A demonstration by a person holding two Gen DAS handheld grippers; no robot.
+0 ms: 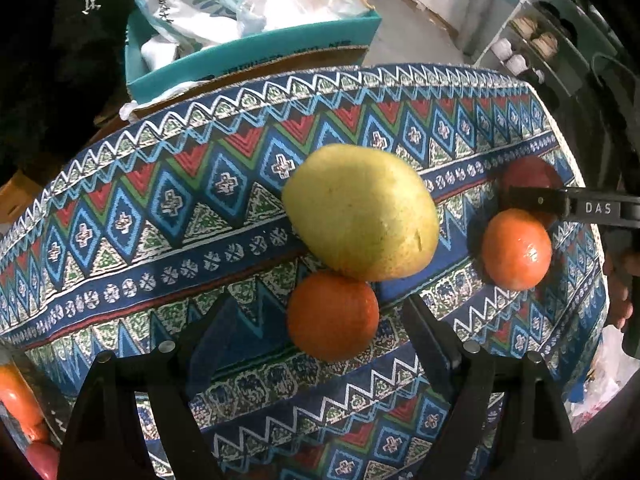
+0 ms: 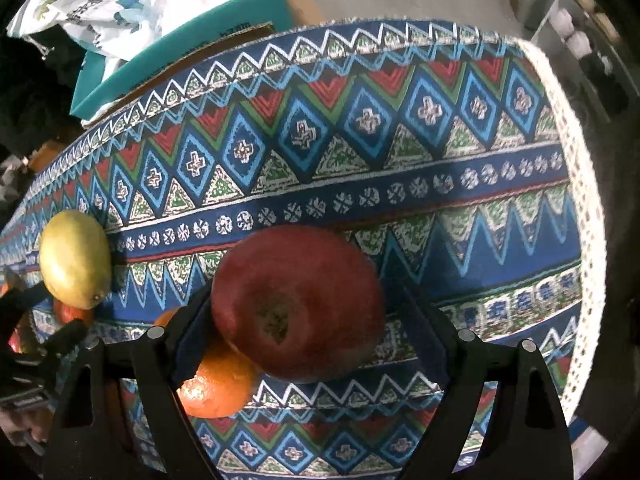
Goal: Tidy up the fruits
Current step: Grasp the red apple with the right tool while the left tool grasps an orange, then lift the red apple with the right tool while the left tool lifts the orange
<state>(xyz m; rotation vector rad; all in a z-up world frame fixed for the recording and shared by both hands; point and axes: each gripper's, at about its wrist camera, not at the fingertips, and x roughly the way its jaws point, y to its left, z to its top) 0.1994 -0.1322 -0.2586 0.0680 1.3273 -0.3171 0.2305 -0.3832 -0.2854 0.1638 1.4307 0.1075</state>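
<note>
where paper sits, white bags (image 1: 208, 4) fill the teal box (image 1: 256, 56).

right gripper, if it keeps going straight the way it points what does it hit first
Most likely the red apple, which sits between the open fingers of the right gripper on the patterned cloth. An orange lies just beside its near-left finger; depth is hard to judge.

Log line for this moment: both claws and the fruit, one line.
left claw: open, astride orange | right claw: open around red apple | pear, second orange: on cloth
</note>
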